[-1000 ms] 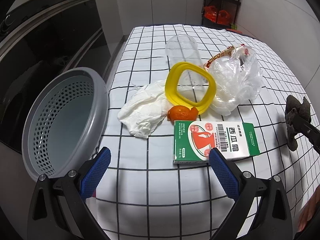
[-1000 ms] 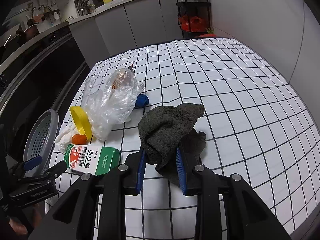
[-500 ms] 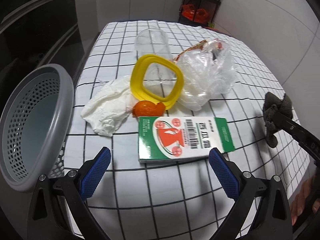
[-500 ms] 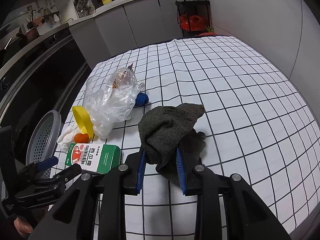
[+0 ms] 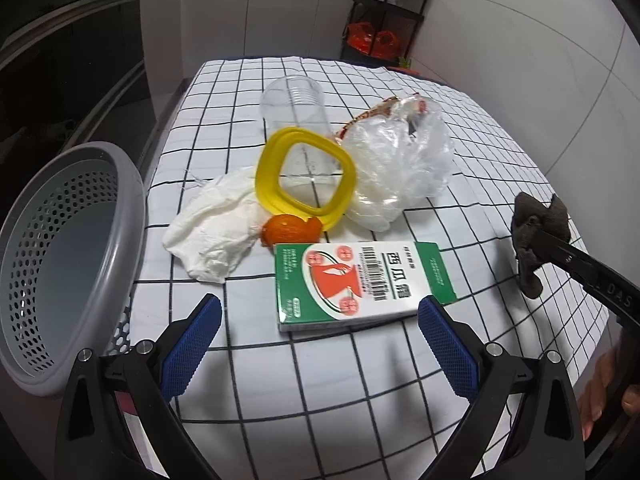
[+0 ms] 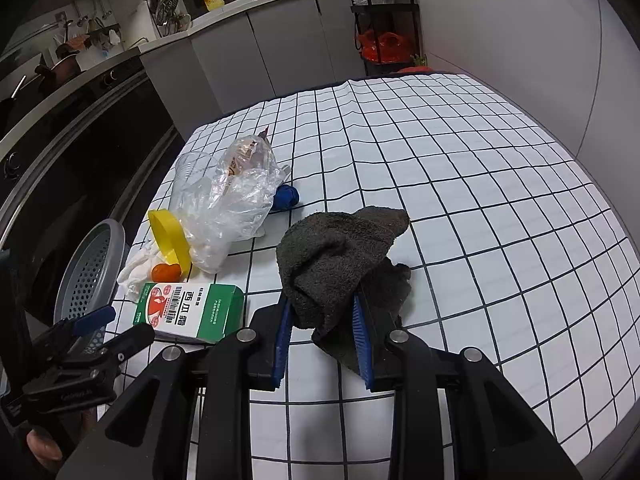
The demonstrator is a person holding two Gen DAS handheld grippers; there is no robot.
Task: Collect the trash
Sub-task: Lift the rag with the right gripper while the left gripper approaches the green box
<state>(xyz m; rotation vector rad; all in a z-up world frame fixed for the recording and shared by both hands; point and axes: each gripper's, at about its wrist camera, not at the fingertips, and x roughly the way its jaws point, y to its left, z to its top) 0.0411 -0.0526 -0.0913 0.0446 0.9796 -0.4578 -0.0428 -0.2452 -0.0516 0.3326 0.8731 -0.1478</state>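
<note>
My left gripper (image 5: 320, 314) is open, low over the checked tablecloth, with a green and white carton (image 5: 360, 280) lying flat just beyond its blue pads and untouched. Behind the carton sit an orange peel (image 5: 290, 230), a crumpled white tissue (image 5: 212, 228), a clear jar with a yellow ring lid (image 5: 304, 176) and a clear plastic bag (image 5: 400, 160). A grey perforated basket (image 5: 60, 260) stands at the table's left edge. My right gripper (image 6: 322, 328) is shut on a dark grey cloth (image 6: 340, 248), to the right of the carton (image 6: 192, 312).
A small blue cap (image 6: 286, 197) lies behind the bag. Kitchen counters and a dark oven front run along the left, and a black rack with red bags stands at the back. A person's fingers (image 5: 596, 392) show at the lower right.
The left gripper has swung so the carton now lies centred between its fingers instead of off to the right. The right gripper and its cloth have stayed put.
</note>
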